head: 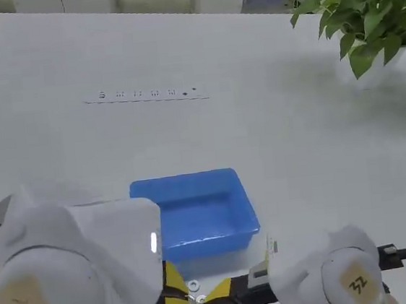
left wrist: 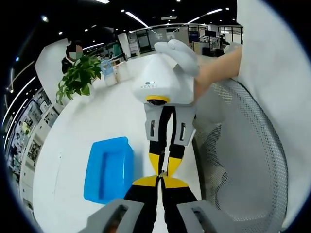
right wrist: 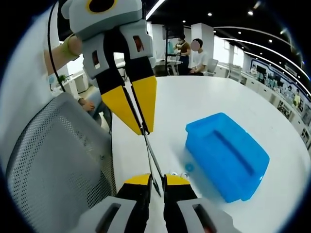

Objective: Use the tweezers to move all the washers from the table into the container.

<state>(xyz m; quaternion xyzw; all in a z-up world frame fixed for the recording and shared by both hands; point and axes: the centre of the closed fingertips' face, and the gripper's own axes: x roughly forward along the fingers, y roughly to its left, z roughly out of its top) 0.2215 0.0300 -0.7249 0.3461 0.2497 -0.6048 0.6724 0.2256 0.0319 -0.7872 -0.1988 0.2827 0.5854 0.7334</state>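
The blue container (head: 185, 184) stands on the white table just beyond both grippers; I also see the container (left wrist: 109, 167) from the left gripper and the container (right wrist: 226, 155) from the right. My left gripper (head: 184, 299) and right gripper (head: 217, 296) face each other tip to tip at the near edge. Thin metal tweezers (right wrist: 150, 155) run from the left gripper (right wrist: 144, 130) down into the right gripper (right wrist: 156, 180), and both look shut on them. Small washers (head: 194, 286) lie on the table below the tips, and the washers (right wrist: 186, 170) lie beside the container.
A potted plant (head: 370, 11) stands at the far right of the table. A flat strip of sockets (head: 146, 94) lies across the far middle. A mesh chair (left wrist: 243, 145) sits behind the right gripper. People sit in the background.
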